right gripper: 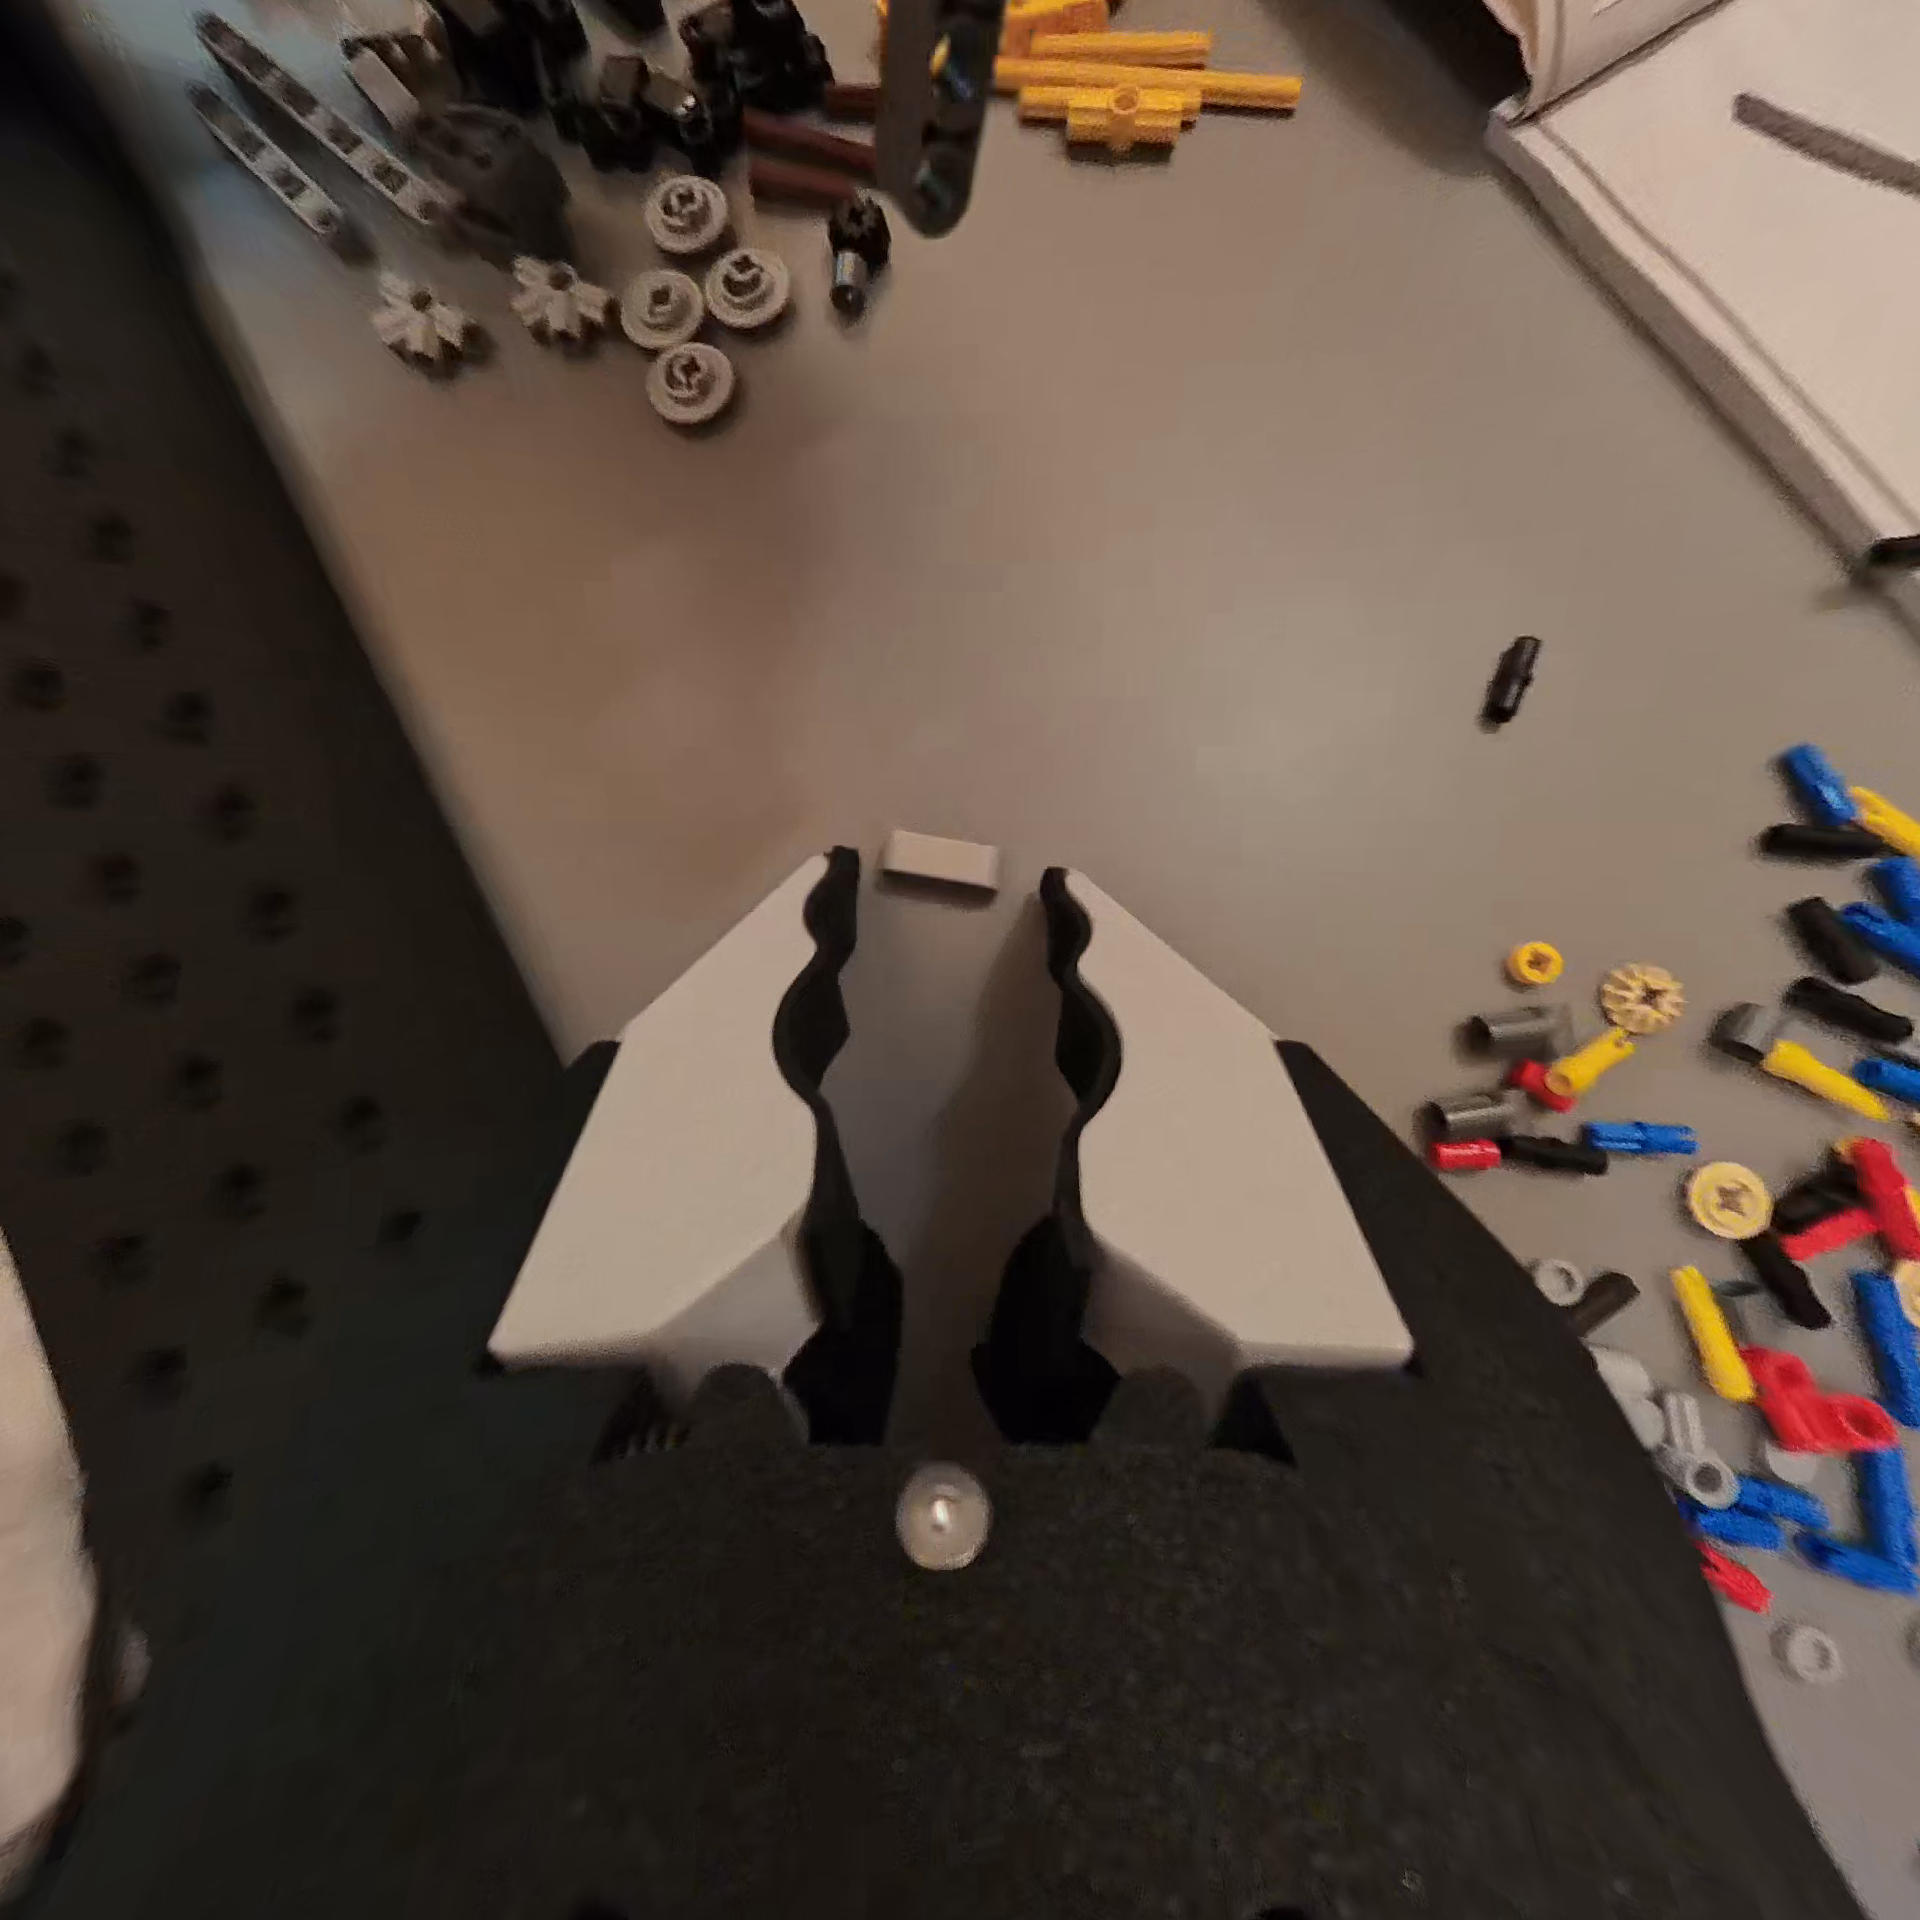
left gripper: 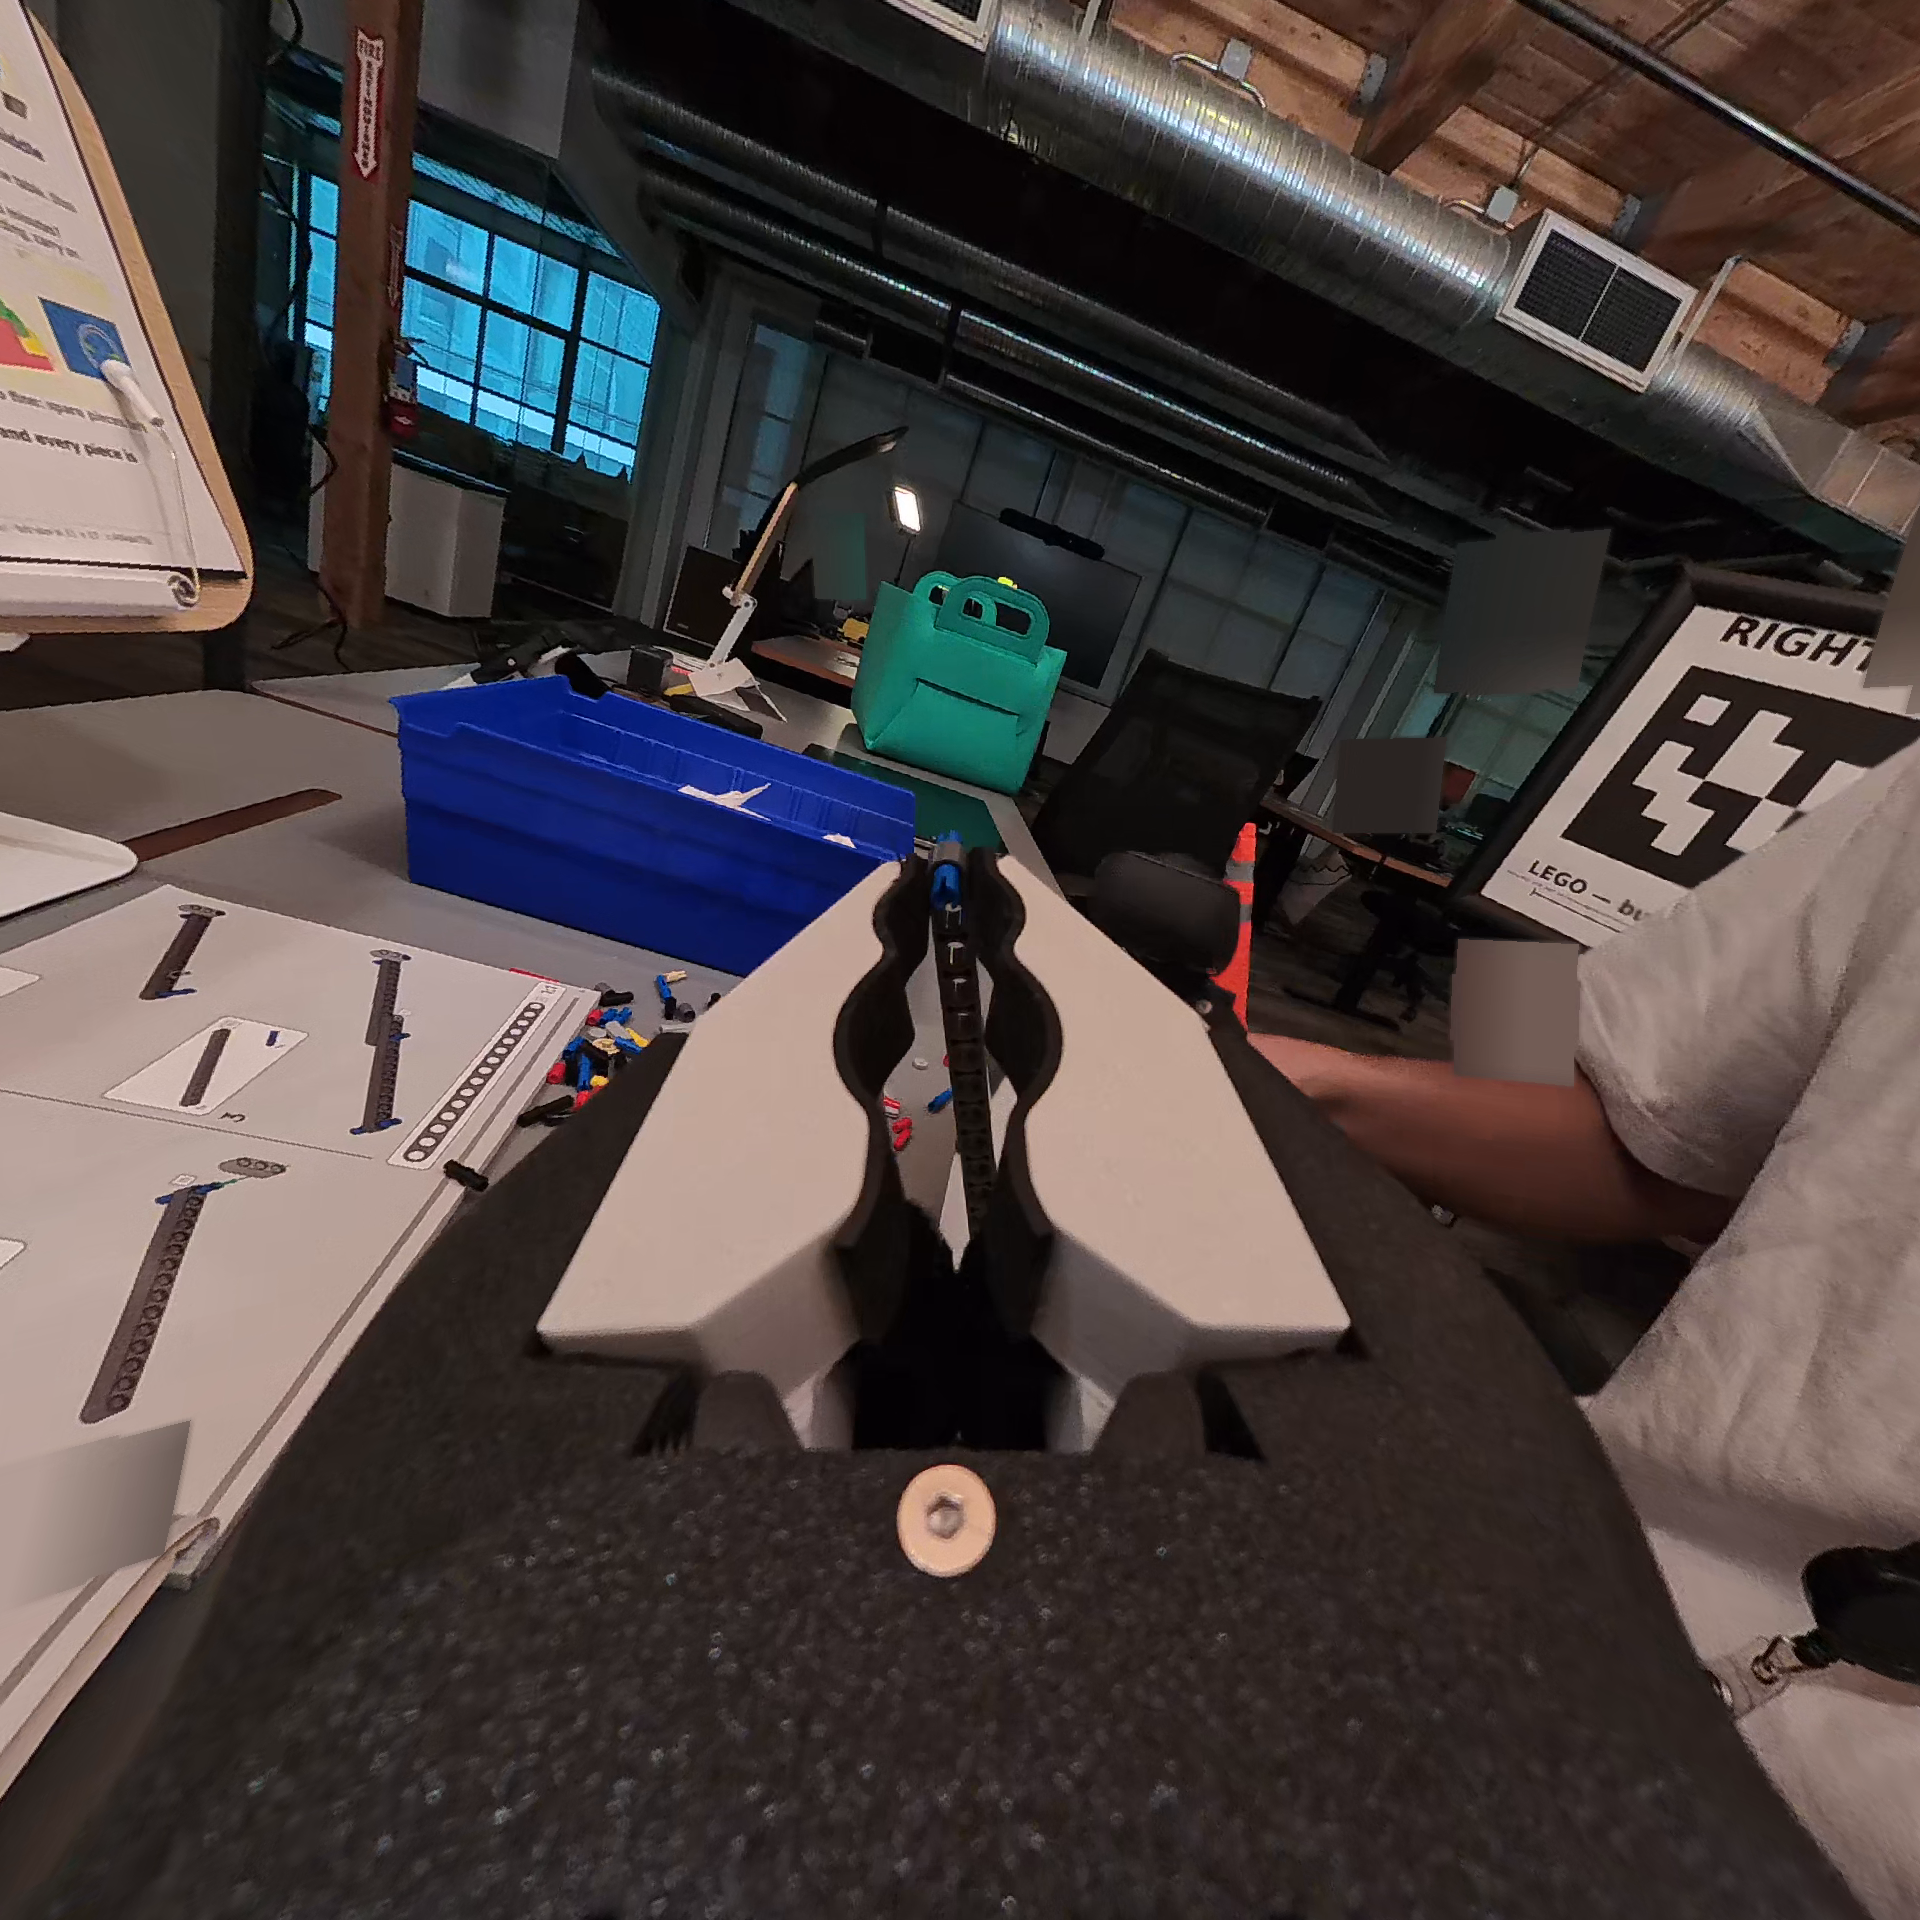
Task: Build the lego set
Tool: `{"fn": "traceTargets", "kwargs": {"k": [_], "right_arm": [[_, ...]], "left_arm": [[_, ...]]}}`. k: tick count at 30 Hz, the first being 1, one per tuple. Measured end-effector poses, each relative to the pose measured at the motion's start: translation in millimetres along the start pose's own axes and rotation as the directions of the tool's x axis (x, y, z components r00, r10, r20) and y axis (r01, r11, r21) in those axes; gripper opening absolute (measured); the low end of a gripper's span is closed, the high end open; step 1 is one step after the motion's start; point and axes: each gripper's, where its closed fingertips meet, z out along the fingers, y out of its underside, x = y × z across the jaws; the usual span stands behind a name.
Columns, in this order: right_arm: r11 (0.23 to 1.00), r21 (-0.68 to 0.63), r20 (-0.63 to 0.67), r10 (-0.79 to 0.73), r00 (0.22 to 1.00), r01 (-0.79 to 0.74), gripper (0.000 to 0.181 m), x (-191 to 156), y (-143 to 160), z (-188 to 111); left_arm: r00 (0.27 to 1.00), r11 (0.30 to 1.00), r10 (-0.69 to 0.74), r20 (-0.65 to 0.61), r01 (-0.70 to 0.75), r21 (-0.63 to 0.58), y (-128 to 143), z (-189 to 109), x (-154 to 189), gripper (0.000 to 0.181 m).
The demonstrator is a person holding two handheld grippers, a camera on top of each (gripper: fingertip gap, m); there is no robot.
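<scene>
While the grey counter [right gripper: 1143,540] carries the whole spread, I note things from largest down. Blue bin [left gripper: 644,800] sits at the far side, open instruction booklet [left gripper: 239,1122] to my left, loose parts scattered between.

Left tool [left gripper: 951,883]: jaws closed on a long black beam [left gripper: 961,1049], held lengthwise between the pads, lifted off the counter and pointing away from me. A blue pin [left gripper: 943,878] sits at its far end, just past the tips. The same beam's lower end shows at the top of the right wrist view.

Right tool [right gripper: 948,868]: jaws apart, holding nothing, hovering low over the counter. A small flat grey tile [right gripper: 940,864] lies just ahead of the gap; whether a tip touches it I cannot tell.

Handling judgement: the beam is light, rigid plastic and should not flex, but being long it will lever in the pads if pushed sideways; best held along its flat faces. Pins [right gripper: 1642,1136] are tiny, smooth, likely to roll or squirt; grip across the middle collar. The tile is thin and low, hard to pinch from above.
</scene>
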Motion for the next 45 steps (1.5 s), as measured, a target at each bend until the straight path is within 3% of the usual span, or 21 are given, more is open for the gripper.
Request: {"fn": "traceTargets", "kwargs": {"k": [7,13,15,18,19,23,28,45], "right_arm": [[1.000,-0.001,-0.129,0.003,0.992,-0.003,0.028,-1,2,6],[0.989,-0.021,-0.238,-0.145,0.960,0.144,0.023,7,-2,4],[0.953,-0.038,-0.391,-0.292,0.873,0.301,0.023,26,-19,-13],[0.822,-0.037,-0.608,-0.470,0.640,0.569,0.023,41,-75,-61],[0.789,-0.054,-0.618,-0.508,0.601,0.612,0.023,42,-89,-71],[0.726,-0.002,-0.587,-0.558,0.587,0.688,0.023,35,-124,-90],[0.609,-0.077,-0.592,-0.665,0.456,0.789,0.023,35,-134,-92],[0.553,-0.085,-0.556,-0.716,0.421,0.829,0.023,30,-137,-84]], "left_arm": [[0.998,0.998,0.042,0.036,-0.041,-0.044,5,0,-4,0.006],[0.998,0.992,-0.001,0.058,0.008,-0.123,21,6,-9,0.006],[0.997,0.983,-0.038,0.060,0.048,-0.178,30,7,-10,0.006],[0.994,0.973,-0.091,0.052,0.100,-0.208,38,9,-9,0.005],[0.993,0.971,-0.105,0.051,0.113,-0.209,39,10,-9,0.005],[0.990,0.968,-0.138,0.027,0.141,-0.206,39,11,-6,0.006],[0.983,0.962,-0.178,-0.036,0.166,-0.216,39,10,5,0.006],[0.989,0.956,-0.148,-0.023,0.137,-0.260,47,11,4,0.006]]}}
